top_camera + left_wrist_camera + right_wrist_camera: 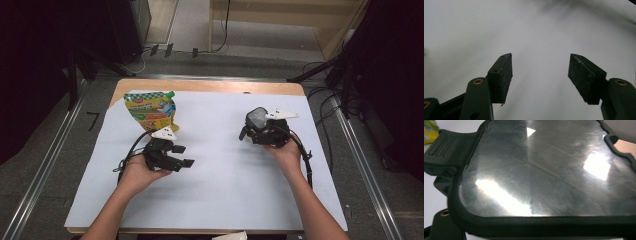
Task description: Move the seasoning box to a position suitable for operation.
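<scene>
The right gripper [260, 131] holds a flat black thing with a shiny glass face [544, 170], lifted a little above the white sheet [220, 190]. Its jaws are closed on it. The left gripper [184, 156] is to the left of it, jaws wide open with nothing between them. A bright snack bag [150, 111] lies just behind the left gripper.

Black tools [189, 156] [248, 131], black-rimmed glossy grey panel [544, 170], green-orange-yellow pouch [151, 111], white sheet [220, 175].
</scene>
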Available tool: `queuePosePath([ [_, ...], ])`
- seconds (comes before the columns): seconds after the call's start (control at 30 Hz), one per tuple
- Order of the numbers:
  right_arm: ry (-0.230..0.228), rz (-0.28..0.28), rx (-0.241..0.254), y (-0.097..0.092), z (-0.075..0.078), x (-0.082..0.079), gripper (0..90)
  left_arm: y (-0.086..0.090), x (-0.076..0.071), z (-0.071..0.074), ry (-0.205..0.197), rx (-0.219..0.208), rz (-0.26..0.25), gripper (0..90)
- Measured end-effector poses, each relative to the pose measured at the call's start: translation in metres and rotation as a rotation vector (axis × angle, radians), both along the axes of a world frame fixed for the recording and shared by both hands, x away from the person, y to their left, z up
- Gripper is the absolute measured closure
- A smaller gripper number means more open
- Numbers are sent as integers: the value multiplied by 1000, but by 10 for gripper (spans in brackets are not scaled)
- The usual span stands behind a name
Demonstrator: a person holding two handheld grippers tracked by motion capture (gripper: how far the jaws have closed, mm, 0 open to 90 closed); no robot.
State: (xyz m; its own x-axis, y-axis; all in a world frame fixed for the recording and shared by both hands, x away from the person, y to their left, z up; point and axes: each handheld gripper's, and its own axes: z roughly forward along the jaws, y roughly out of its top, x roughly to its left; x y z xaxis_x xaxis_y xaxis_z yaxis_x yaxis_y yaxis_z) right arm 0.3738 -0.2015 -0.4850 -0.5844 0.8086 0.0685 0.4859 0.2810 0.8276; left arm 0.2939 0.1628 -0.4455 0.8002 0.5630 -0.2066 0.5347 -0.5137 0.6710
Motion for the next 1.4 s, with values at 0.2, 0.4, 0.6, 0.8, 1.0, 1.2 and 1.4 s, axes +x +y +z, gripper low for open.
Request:
queuePosePath([
  [0.2,-1,31,2,6,4,-15,159,-2,2,-1,6,-7,-6,368],
  [0.4,1,65,7,15,8,-29,159,-2,3,-2,11,-11,-7,368],
  [0.6,6,86,11,22,9,-35,159,-2,3,-2,13,-6,-7,368],
  [0.8,16,126,10,36,7,-45,159,-2,3,-2,18,-6,-8,368],
  [1.0,27,172,0,53,2,-56,159,-1,3,-2,13,-11,-8,368],
  [1.2,32,217,-2,71,-3,-62,159,-1,3,-2,11,-14,-6,369],
  [1.4,36,249,-16,85,-9,-67,159,-2,3,-2,12,-5,-15,369],
])
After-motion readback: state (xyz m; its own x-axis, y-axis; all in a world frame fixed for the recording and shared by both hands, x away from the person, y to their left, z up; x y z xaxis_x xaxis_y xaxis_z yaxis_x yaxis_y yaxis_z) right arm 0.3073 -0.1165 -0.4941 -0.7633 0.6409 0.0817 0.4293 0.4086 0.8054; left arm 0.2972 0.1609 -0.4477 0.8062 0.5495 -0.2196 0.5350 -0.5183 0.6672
